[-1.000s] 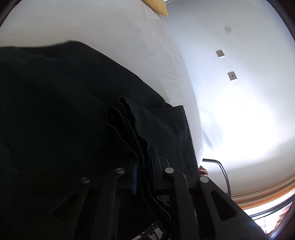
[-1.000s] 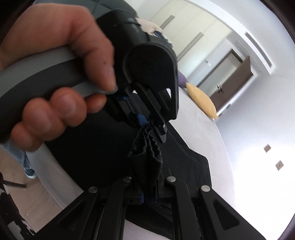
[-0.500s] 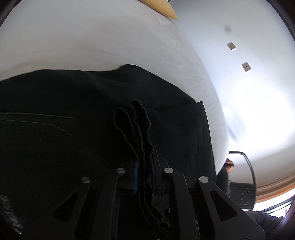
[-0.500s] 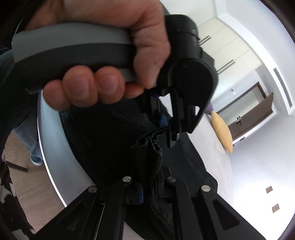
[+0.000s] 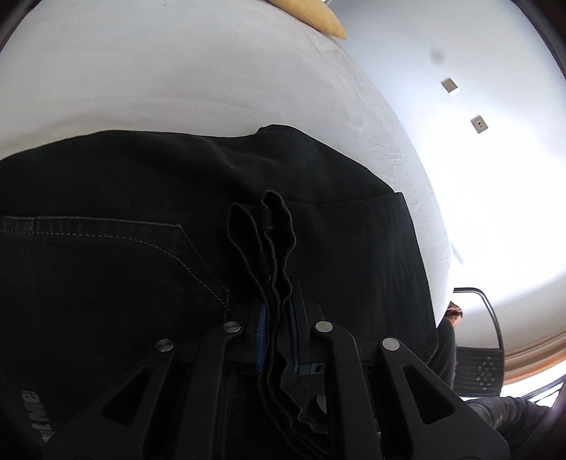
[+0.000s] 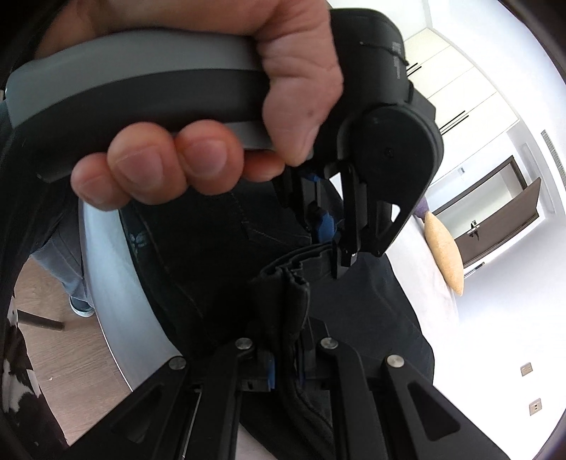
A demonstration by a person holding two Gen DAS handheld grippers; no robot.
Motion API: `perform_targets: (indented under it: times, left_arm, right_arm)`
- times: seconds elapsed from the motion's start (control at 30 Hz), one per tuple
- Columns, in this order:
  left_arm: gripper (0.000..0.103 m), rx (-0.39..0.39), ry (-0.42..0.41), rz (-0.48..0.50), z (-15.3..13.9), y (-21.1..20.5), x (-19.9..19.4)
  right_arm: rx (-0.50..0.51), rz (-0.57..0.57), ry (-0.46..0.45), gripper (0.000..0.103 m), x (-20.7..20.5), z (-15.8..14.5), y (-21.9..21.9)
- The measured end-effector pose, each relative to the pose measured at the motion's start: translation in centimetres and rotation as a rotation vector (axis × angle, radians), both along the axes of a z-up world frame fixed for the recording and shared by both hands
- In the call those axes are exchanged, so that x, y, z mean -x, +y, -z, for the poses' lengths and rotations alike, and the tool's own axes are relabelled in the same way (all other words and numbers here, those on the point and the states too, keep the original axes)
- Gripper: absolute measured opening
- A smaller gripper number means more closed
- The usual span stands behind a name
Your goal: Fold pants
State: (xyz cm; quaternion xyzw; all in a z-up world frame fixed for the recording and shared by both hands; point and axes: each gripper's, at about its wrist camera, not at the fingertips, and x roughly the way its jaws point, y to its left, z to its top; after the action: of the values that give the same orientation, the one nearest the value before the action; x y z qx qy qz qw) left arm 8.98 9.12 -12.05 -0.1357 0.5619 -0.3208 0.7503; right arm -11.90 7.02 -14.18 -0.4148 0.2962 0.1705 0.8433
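The black pants (image 5: 148, 219) lie on a white bed (image 5: 177, 78), back pocket stitching showing at the left. My left gripper (image 5: 276, 339) is shut on a bunched hem edge of the pants (image 5: 263, 230), which stands up between its pads. In the right wrist view my right gripper (image 6: 283, 368) is shut on another bunched edge of the pants (image 6: 283, 293). The left gripper (image 6: 353, 198) appears there close above, held by a hand (image 6: 212, 141), with the same black fabric in its jaws.
A yellow pillow (image 5: 311, 14) lies at the far end of the bed, also seen in the right wrist view (image 6: 442, 247). The bed's grey edge (image 6: 113, 290) borders a wooden floor (image 6: 53, 354). A chair (image 5: 481, 354) stands beside the bed. A dark door (image 6: 502, 219) is at the back.
Both grippers have carried the held edge over the pants toward the waist end. The pocket stitching has come into the left view. The left gripper now sits closer above the right one.
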Motion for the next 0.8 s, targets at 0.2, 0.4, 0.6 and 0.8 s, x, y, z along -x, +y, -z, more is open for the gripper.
perform_targets:
  times: [0.2,0.4,0.6,0.8]
  left_arm:
    - [0.014,-0.066,-0.067,0.009,-0.8,0.2,0.6]
    - [0.014,-0.247,-0.202,-0.046,-3.5,0.8,2.0]
    - [0.014,-0.329,-0.31,-0.076,-4.7,0.8,4.9]
    - [0.014,-0.469,-0.328,-0.023,-2.9,-2.1,6.6]
  right_arm:
    - [-0.052,0.016,0.011,0.042,-0.2,-2.0,-0.8]
    - [-0.341,0.092,0.196,0.069,-0.4,-6.5,-7.4]
    - [-0.872,0.28,0.518,0.027,-5.0,-8.7,-20.0]
    - [-1.235,0.381,0.739,0.027,-11.4,-5.8,-29.3]
